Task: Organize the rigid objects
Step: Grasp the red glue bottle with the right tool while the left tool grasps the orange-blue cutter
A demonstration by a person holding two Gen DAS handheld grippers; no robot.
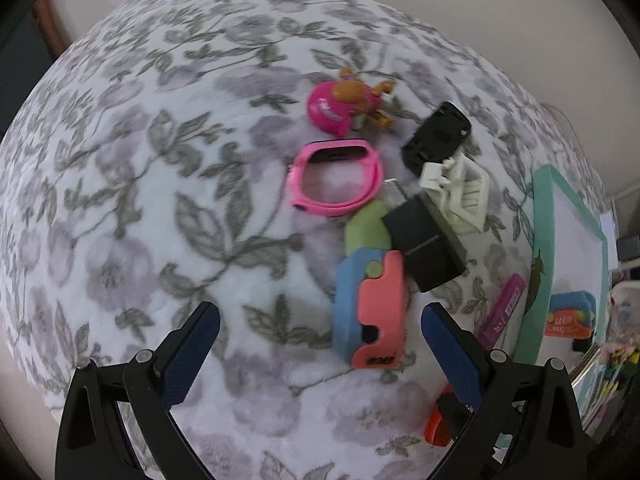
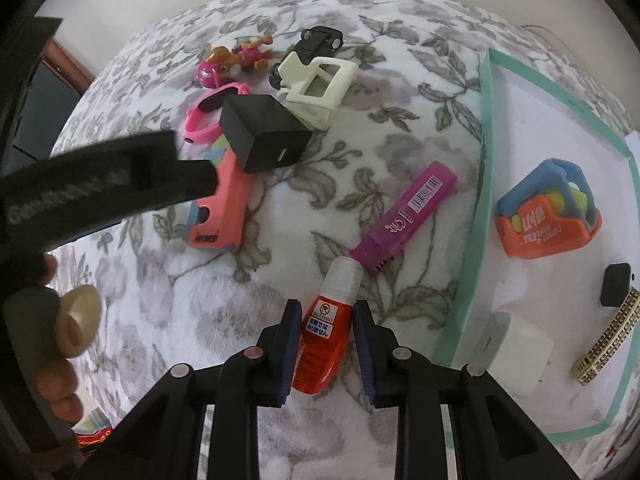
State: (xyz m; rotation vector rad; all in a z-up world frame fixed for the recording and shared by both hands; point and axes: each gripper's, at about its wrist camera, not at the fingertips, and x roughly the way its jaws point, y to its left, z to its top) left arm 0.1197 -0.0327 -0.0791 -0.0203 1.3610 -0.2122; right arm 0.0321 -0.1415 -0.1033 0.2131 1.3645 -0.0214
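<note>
My left gripper (image 1: 320,340) is open above the floral blanket, just short of a blue-and-coral tape dispenser (image 1: 370,308). Beyond it lie a black charger cube (image 1: 424,250), a cream plastic clip (image 1: 456,188), a pink watch (image 1: 334,178), a pink pup toy (image 1: 344,106) and a black toy car (image 1: 436,138). My right gripper (image 2: 326,344) has its jaws closed on a red glue bottle (image 2: 324,336) with a white cap, which lies on the blanket. A purple highlighter (image 2: 406,216) lies just ahead of it.
A teal-rimmed white tray (image 2: 484,152) on the right holds an orange-and-blue correction tape (image 2: 548,216), a white charger (image 2: 516,350), a black watch (image 2: 616,290) and a beaded band. The left gripper's arm (image 2: 100,188) crosses the right wrist view. The wall is behind the bed.
</note>
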